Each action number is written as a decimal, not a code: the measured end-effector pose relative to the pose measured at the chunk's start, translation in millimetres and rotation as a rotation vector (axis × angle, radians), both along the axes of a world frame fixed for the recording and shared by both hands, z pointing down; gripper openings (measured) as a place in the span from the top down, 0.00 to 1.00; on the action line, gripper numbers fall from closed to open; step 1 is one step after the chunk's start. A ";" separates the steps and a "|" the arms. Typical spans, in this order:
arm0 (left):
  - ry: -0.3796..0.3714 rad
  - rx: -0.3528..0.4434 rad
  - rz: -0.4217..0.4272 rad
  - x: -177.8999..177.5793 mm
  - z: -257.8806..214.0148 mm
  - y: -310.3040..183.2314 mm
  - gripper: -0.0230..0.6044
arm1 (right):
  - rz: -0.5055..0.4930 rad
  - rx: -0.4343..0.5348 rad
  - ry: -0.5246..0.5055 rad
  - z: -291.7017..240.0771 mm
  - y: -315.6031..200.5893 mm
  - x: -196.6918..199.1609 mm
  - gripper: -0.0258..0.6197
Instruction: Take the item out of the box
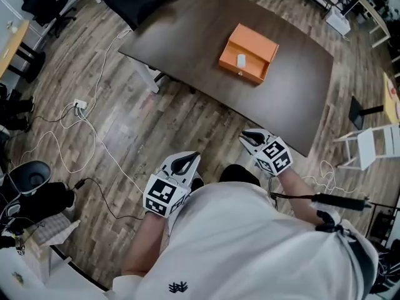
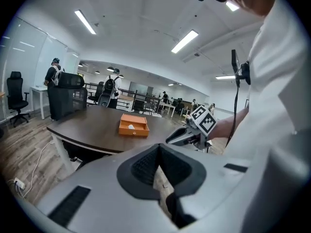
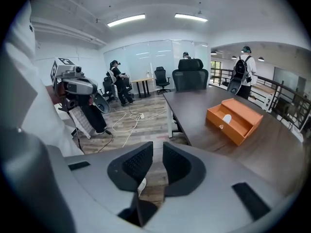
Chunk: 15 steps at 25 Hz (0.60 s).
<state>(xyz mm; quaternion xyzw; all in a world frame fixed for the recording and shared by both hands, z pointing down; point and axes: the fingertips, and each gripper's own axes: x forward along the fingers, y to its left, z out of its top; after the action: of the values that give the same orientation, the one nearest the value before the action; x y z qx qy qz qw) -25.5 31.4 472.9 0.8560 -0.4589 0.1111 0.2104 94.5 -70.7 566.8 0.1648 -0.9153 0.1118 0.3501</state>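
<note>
Orange box point(image 1: 248, 53): open, near the table's point(image 1: 187, 30) middle, knobbed front towards the near edge.
White item point(image 1: 241, 60): inside box; long axis too small to tell.
Left gripper point(image 1: 192, 158): jaws closed, empty.
Right gripper point(image 1: 247, 135): jaws slightly apart, empty.

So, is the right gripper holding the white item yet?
No, the white item lies in the orange box on the table, and the right gripper has its jaws apart around nothing.

Matt orange card-like box point(image 1: 248, 54) on a smooth dark wood-grain table point(image 1: 187, 36), over a worn wood-plank floor point(image 1: 125, 130)
</note>
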 end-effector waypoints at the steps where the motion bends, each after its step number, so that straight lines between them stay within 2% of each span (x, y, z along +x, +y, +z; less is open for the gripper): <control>1: -0.013 -0.009 0.011 -12.8 5.1 -3.3 0.95 | 0.018 0.001 0.006 2.8 -7.4 -8.7 0.87; 3: -0.025 -0.022 0.021 -32.8 11.9 -11.0 0.95 | 0.062 -0.006 0.013 5.2 -23.5 -19.6 0.87; 7: 0.005 -0.029 0.012 -54.9 17.5 -33.3 0.95 | 0.153 -0.010 0.032 7.3 -70.1 -25.6 0.86; 12: 0.000 -0.034 0.001 -78.9 17.6 -77.7 0.95 | 0.267 -0.023 0.026 13.8 -156.2 -33.2 0.82; 15: -0.012 -0.028 -0.036 -97.4 6.9 -117.6 0.95 | 0.329 -0.030 0.033 19.4 -220.9 -35.1 0.81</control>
<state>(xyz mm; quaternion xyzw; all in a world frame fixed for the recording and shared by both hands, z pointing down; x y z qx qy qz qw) -122.9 -86.2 479.9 0.8439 -0.4740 0.1186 0.2215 59.4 -291.5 586.2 0.3090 -0.8683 0.1785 0.3445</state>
